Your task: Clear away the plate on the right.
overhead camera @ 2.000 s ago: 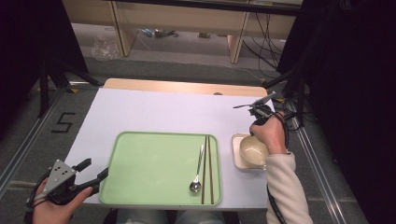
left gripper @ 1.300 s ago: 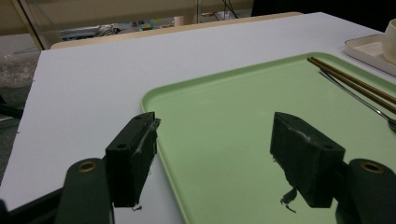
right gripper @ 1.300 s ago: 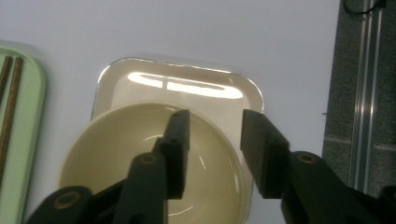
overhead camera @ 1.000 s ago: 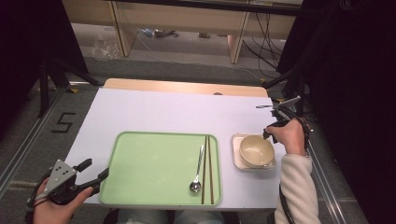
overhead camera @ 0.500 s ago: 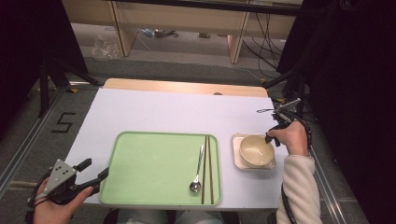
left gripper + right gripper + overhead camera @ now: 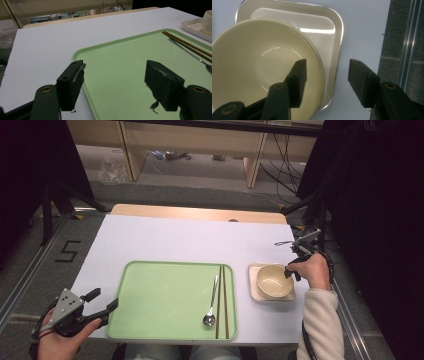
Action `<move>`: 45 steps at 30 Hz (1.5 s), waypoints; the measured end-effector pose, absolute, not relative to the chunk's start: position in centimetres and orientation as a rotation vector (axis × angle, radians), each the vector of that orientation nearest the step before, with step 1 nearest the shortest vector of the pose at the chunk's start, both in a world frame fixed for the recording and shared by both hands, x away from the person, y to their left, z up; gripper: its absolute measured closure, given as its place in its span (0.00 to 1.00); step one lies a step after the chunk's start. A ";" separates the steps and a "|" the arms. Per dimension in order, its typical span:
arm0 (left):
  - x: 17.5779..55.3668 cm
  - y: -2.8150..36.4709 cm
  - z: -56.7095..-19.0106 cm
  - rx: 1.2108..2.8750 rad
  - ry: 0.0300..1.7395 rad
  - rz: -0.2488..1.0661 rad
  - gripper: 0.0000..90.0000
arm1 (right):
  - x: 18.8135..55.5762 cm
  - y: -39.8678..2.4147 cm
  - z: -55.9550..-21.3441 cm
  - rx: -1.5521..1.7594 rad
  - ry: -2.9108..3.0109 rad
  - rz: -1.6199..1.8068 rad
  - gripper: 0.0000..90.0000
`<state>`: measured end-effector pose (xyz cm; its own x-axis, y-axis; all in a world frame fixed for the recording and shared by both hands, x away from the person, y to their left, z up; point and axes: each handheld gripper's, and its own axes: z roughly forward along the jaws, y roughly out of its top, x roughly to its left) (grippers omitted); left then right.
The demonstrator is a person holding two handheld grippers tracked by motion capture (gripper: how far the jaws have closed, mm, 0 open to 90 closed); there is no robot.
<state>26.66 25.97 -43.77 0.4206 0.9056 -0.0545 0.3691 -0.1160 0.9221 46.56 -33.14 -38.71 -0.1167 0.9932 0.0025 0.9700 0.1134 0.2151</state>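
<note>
The right gripper hangs over the bowl's 3 o'clock rim, jaws apart and astride it, one inside, one outside, not pressing. The bowl sits on a square plate. The left gripper stands wide and empty at the tray's 8 o'clock corner, well apart.

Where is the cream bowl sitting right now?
In the high view the bowl sits on a square plate right of the green tray, the right gripper straddling its rim.

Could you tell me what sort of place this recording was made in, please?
Probably a lab or workshop rigged for recording, not a dining room. The white table stands on grey carpet, loose cables trail by bare wooden furniture behind, and a green tray with chopsticks, spoon and bowl looks staged.
</note>
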 end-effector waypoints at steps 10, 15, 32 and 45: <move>26.7 25.9 -43.8 1.693 1.124 0.680 0.35 | 46.8 -33.3 -39.6 2.029 2.258 0.193 0.57; 26.7 26.0 -43.8 1.690 1.123 0.681 0.35 | 47.0 -33.7 -40.1 1.968 2.316 0.194 0.60; 26.7 25.9 -43.8 1.694 1.122 0.680 0.35 | 47.7 -32.6 -42.0 1.973 2.394 0.147 0.89; 26.7 25.9 -43.8 1.692 1.122 0.679 0.35 | 47.1 -30.8 -39.5 1.890 2.383 0.152 0.95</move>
